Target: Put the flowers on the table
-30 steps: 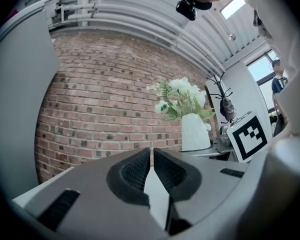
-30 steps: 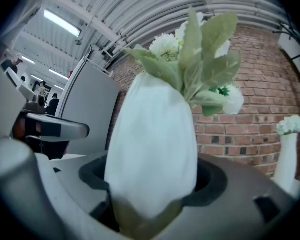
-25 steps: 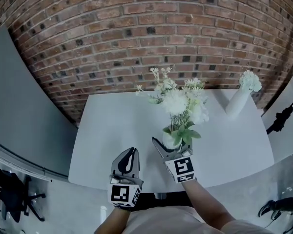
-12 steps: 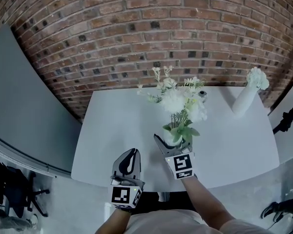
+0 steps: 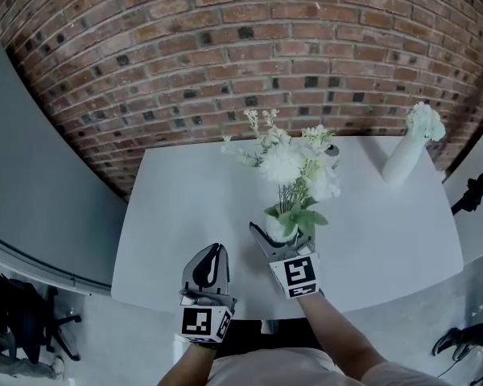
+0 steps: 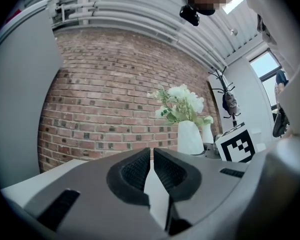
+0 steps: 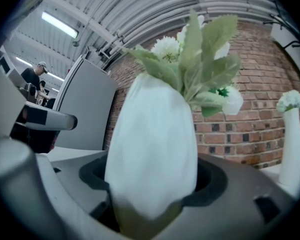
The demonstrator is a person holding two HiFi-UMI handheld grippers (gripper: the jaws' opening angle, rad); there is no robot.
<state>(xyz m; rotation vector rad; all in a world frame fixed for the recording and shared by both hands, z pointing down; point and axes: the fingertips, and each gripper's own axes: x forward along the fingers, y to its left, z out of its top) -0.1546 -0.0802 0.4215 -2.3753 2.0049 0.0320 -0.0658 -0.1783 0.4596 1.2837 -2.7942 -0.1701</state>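
Over the near edge of the table (image 5: 185, 215), your right gripper (image 5: 283, 241) is clamped on the white vase (image 7: 152, 149) that carries the flowers (image 5: 294, 167). Its own view shows a pad pressed against each side of the vase's belly. The vase's base is cut off below those pads, and in the head view the gripper body covers it too, so you cannot tell whether it rests on the tabletop or hangs just above it. Leaves crowd the rim and hide the vase's mouth. Your left gripper (image 5: 208, 270) sits to the left, near the table's front edge, its jaws drawn in to a thin slit with nothing between them. Behind the bouquet a small dark object (image 5: 332, 150) peeks out, too small to identify. A second white vase (image 5: 398, 166) with one white bloom stands well apart at the far right corner, before the brick wall (image 5: 225, 63).
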